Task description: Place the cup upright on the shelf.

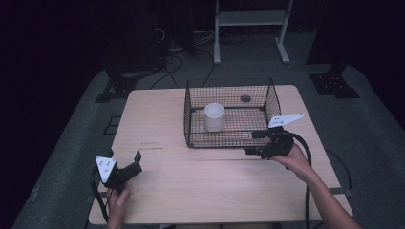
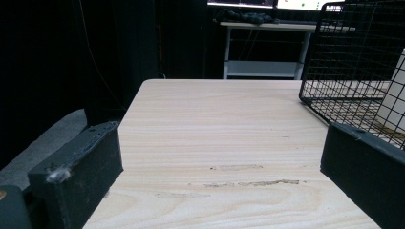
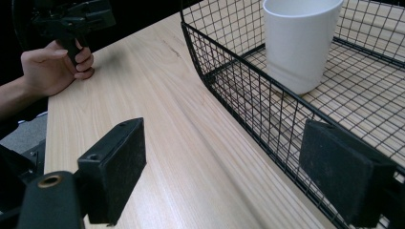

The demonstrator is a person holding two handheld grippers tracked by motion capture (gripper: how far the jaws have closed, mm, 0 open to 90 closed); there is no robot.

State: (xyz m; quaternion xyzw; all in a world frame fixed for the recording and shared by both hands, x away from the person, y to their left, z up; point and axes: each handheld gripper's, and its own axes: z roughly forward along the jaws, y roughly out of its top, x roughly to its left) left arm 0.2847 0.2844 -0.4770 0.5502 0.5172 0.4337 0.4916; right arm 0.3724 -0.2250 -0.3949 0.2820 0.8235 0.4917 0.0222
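1. A white cup (image 1: 214,117) stands up inside the wire basket (image 1: 229,141) on the table (image 1: 191,181).
2. The right gripper (image 1: 255,142), jaws wide apart, straddles the basket's near wall.
3. The left gripper (image 1: 129,162) is wide too, far from the cup.

One white cup (image 1: 214,117), one wire basket (image 1: 191,125), two tools.

place: dim lab or recording room | centre of the high view: pale wooden table (image 1: 191,191) on grey carpeted floor (image 1: 71,157) | upper left: black cables (image 1: 172,62) trailing past dark equipment stands (image 1: 117,86) | top centre: white metal-framed bench (image 1: 250,24) | surroundings dark
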